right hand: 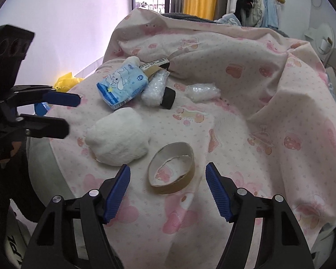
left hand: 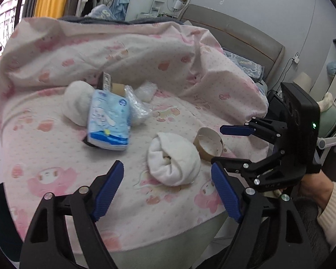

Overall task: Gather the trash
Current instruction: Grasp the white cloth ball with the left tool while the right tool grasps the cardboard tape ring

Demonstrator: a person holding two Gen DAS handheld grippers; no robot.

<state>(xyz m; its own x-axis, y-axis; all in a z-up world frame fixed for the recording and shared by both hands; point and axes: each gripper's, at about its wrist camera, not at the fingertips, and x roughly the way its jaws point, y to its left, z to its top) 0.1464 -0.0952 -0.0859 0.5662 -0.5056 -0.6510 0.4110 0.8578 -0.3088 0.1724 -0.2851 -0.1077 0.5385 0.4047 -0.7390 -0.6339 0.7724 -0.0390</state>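
Observation:
On the pink bed sheet [left hand: 56,157] lies a torn cardboard tape ring [left hand: 207,154] [right hand: 172,188] beside a white rolled cloth [left hand: 174,159] [right hand: 118,136]. Farther back sit a blue tissue pack [left hand: 109,121] [right hand: 123,85], a second white roll [left hand: 76,105], crumpled clear plastic [left hand: 136,105] [right hand: 155,89], a black cylinder [right hand: 169,98] and a small cardboard box [left hand: 110,85]. My right gripper [right hand: 168,167] [left hand: 217,144] is open, its tips on either side of the ring without touching it. My left gripper [left hand: 166,164] [right hand: 72,114] is open just short of the white rolled cloth.
A bunched pink quilt [left hand: 123,44] rises behind the items, with a grey headboard [left hand: 235,33] at the right. The mattress edge drops off close below the grippers. A yellow bag [right hand: 67,80] shows beyond the bed's left side. A cream sleeve [left hand: 329,210] holds the right gripper.

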